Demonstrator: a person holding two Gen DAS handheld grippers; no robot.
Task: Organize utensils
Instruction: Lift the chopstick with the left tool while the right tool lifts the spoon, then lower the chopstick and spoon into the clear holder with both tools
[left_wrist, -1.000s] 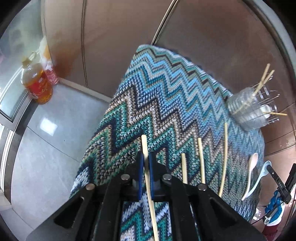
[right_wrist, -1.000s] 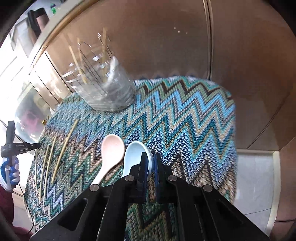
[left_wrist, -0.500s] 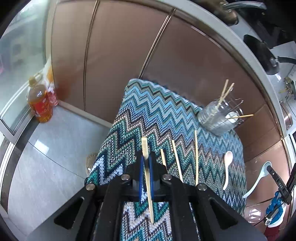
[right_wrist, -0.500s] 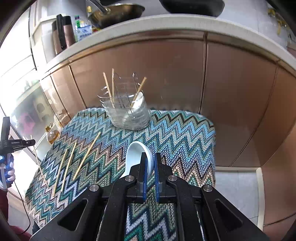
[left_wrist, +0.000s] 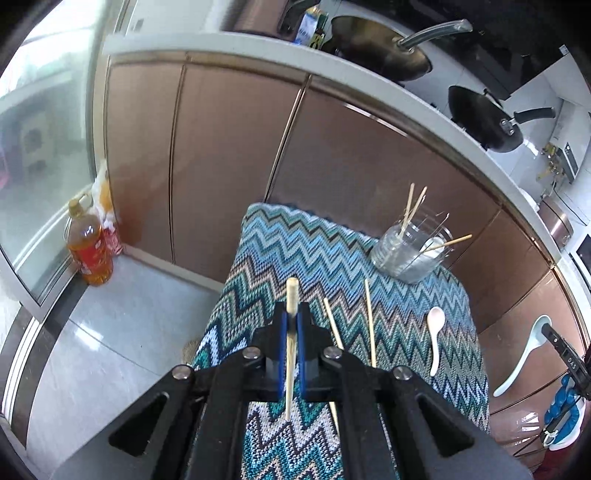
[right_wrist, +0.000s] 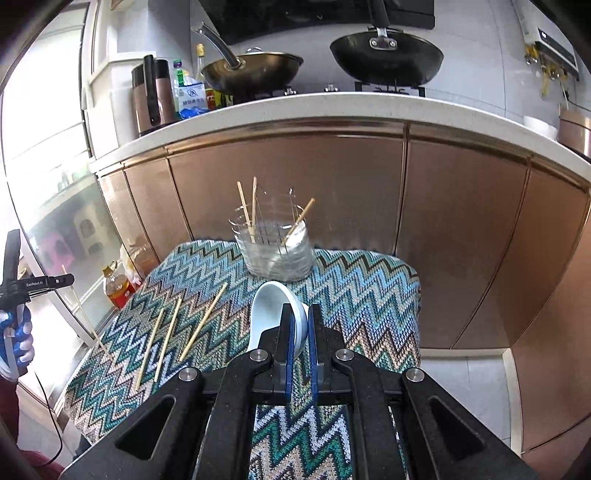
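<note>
A single chopstick (left_wrist: 291, 328) is pinched between the left gripper (left_wrist: 291, 325) jaws, its blunt end poking out past their tips, raised over the desk's (left_wrist: 295, 243) left edge. The pale blue spoon (right_wrist: 277, 306) is clamped by its bowl in the right gripper (right_wrist: 299, 325) jaws, above the desk. Three chopsticks (right_wrist: 173, 332) and a white spoon (left_wrist: 435, 334) lie on the zigzag cloth; the clear holder (right_wrist: 275, 251) stands at the far edge.

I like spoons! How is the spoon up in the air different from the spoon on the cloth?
The blue spoon is pale blue with a wide, deep bowl; the white spoon is creamy white and looks slimmer. The blue spoon is pinched in the right gripper, lifted off the zigzag cloth; the white spoon lies flat on it, untouched. Both are glossy soup spoons.
</note>
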